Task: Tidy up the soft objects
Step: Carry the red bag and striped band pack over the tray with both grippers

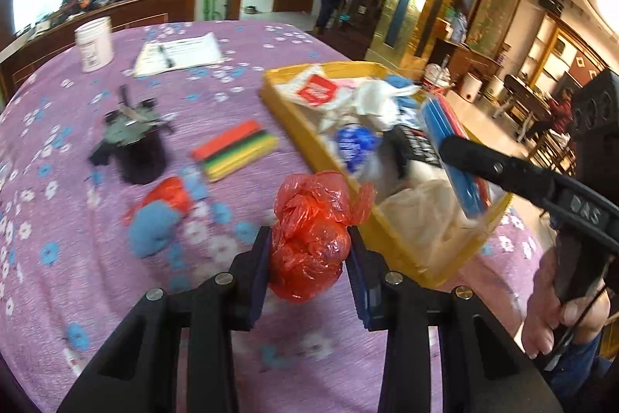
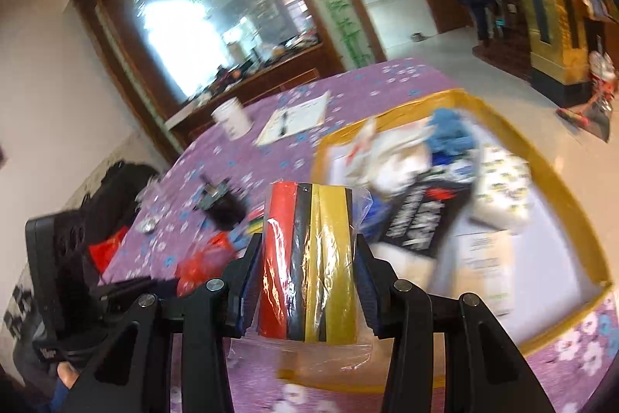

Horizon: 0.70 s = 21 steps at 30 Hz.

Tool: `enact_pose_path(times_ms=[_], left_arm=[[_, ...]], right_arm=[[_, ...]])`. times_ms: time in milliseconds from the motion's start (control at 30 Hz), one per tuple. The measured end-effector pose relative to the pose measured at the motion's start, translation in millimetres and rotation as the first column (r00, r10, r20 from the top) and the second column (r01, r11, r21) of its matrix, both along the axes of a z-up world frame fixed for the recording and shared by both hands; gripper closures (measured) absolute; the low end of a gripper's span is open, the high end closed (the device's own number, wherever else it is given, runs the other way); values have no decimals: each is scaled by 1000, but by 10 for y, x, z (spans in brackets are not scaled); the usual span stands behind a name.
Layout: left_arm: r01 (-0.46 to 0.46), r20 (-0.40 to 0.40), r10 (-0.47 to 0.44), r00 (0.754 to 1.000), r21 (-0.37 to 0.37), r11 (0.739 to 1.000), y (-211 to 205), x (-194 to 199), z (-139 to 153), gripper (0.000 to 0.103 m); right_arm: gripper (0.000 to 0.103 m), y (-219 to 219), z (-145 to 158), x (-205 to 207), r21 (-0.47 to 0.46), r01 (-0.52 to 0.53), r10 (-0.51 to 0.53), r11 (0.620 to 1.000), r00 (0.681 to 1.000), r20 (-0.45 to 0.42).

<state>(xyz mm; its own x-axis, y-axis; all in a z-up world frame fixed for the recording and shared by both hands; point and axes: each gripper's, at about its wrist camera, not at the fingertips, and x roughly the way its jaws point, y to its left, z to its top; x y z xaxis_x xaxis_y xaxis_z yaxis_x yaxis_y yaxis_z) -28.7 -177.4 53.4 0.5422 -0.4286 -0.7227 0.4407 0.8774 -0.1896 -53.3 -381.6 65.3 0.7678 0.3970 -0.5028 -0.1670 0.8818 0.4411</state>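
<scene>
Over the purple flowered table (image 1: 116, 297), left hand-held gripper (image 1: 307, 258) clamps a crumpled red plastic bag (image 1: 313, 235); right hand-held gripper (image 2: 307, 281) grips a wrapped pack of coloured foam strips (image 2: 309, 258). Carry step; next, both likely need to release into the yellow-rimmed tray (image 1: 278, 103).

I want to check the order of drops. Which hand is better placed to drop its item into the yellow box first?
Probably right: its tongs hold the striped pack nearer the yellow box; the left tongs hold the red bag over the cloth.
</scene>
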Motion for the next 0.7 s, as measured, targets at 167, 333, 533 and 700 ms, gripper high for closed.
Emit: enact_pose_path(times_ms=[167, 333, 533, 700], left_arm=[[73, 1, -73, 997, -2, 997, -423, 19, 55, 67], [144, -7, -144, 990, 26, 989, -860, 49, -18, 67], [178, -4, -178, 984, 66, 982, -1189, 114, -137, 67], [196, 9, -197, 980, 80, 977, -1283, 99, -225, 67]], right_arm=[[55, -478, -53, -9, 36, 106, -106, 994, 994, -15], [55, -860, -148, -11, 46, 196, -194, 979, 980, -46], [56, -988, -259, 59, 14, 233, -231, 972, 971, -65], [55, -912, -291, 124, -70, 253, -257, 965, 965, -57]])
